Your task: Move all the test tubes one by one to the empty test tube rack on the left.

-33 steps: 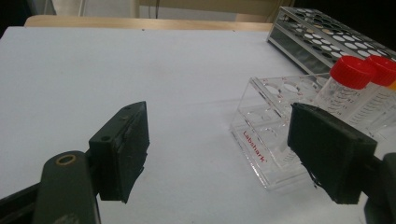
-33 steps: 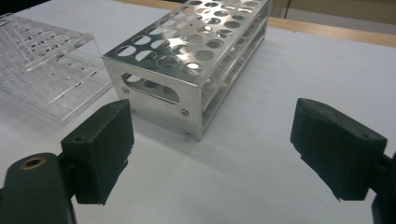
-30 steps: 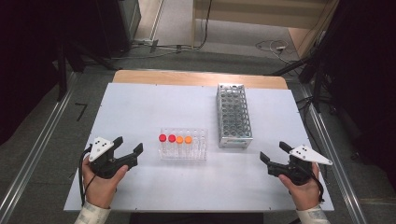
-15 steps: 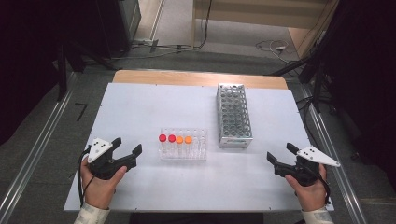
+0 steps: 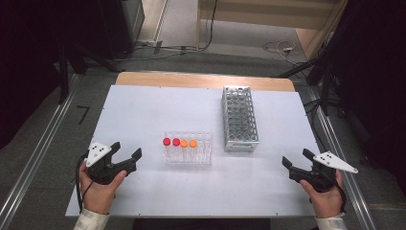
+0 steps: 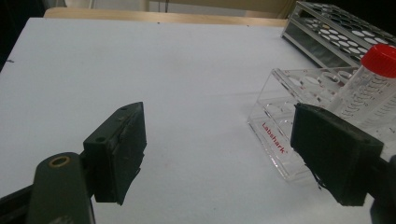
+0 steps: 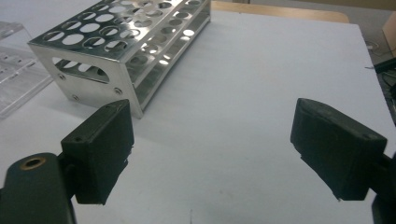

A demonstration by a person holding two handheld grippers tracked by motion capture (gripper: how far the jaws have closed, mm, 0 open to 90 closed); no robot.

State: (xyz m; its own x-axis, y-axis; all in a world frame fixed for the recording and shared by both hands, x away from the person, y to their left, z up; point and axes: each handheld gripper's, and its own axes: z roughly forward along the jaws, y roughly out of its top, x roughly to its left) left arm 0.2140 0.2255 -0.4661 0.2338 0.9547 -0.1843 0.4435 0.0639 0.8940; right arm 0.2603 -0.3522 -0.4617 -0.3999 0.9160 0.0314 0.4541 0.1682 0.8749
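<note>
Tongs open; clear rack holds four tubes

A white desk takes up the middle of the high view, with a strip of bare wood along its far edge. Grey floor surrounds it. Metal rails run diagonally down the lower left of the frame, and a matching rail runs down the right side. In the upper part, cables lie loose on the floor, near a pale wooden panel at upper right. Dark equipment stands in the upper left corner, and more dark shapes crowd the right edge.
</note>
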